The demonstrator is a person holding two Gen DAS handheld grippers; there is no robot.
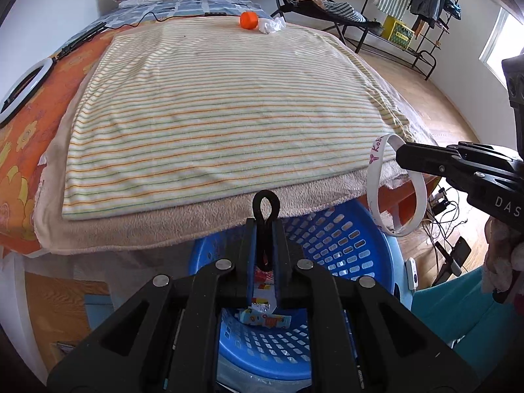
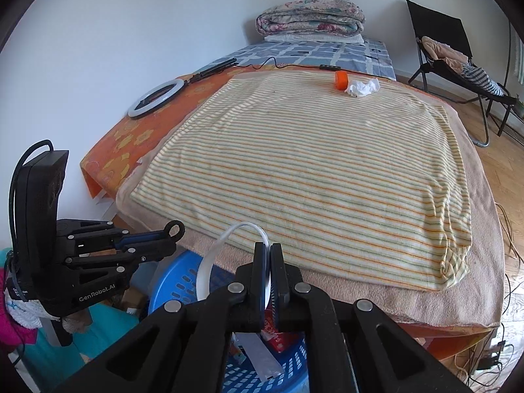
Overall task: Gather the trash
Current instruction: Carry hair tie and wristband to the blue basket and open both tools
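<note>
The bed (image 2: pixel 484 294) before me wears a striped blanket (image 2: pixel 311 170) over a beige one. At its far edge I see an orange cap (image 2: pixel 340 80) touching crumpled tissue (image 2: pixel 362 87); a ring light (image 2: pixel 157 98) lies far left.

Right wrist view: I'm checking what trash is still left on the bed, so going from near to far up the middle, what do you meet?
Right gripper shut on the white band over the blue basket → striped blanket → crumpled tissue beside the orange cup → folded quilt.
</note>
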